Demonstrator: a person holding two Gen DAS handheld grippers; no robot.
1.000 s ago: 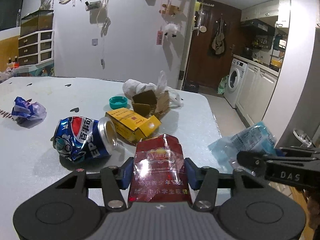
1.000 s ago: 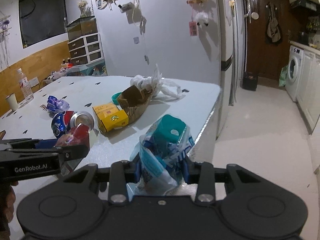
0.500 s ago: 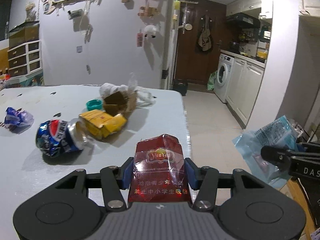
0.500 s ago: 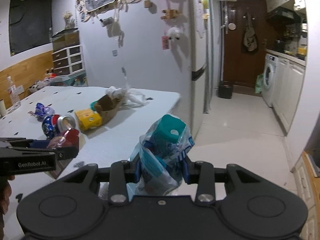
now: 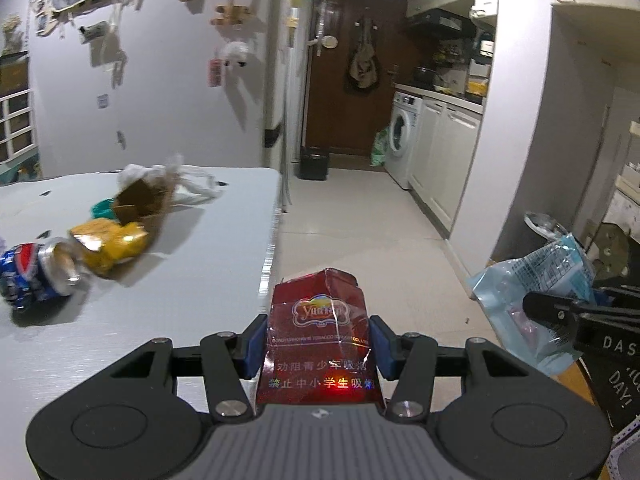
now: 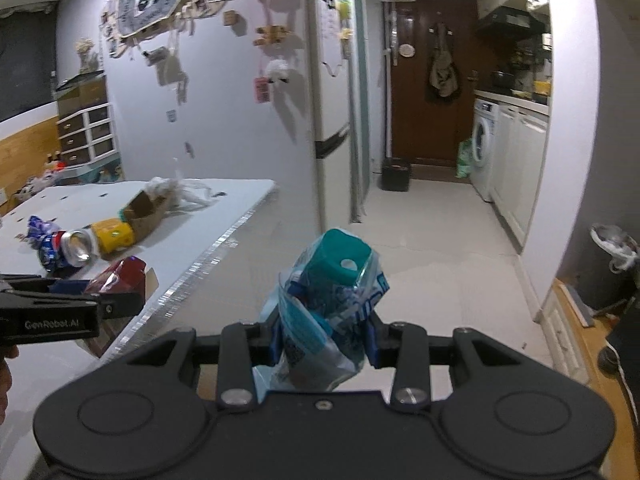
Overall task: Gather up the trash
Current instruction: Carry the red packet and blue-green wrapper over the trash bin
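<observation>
My left gripper (image 5: 318, 340) is shut on a crumpled red cigarette pack (image 5: 320, 332) and holds it in the air just past the table's right edge. My right gripper (image 6: 325, 338) is shut on a clear blue plastic wrapper with a teal cap (image 6: 332, 292), over the floor right of the table. The wrapper also shows in the left wrist view (image 5: 532, 280), and the red pack shows in the right wrist view (image 6: 120, 278). A small bin with a white liner (image 6: 614, 268) stands by the right wall; it also shows in the left wrist view (image 5: 546, 228).
On the white table (image 5: 200, 264) lie a crushed blue Pepsi can (image 5: 36, 276), a yellow box (image 5: 108, 246), a torn brown carton (image 5: 140, 204), a teal lid (image 5: 102, 208) and a white plastic bag (image 5: 188, 184). A tiled hallway leads to a washing machine (image 5: 400, 148).
Both grippers have swung right, away from the table and out over the floor, each still holding its piece of trash. The bin has come into view.
</observation>
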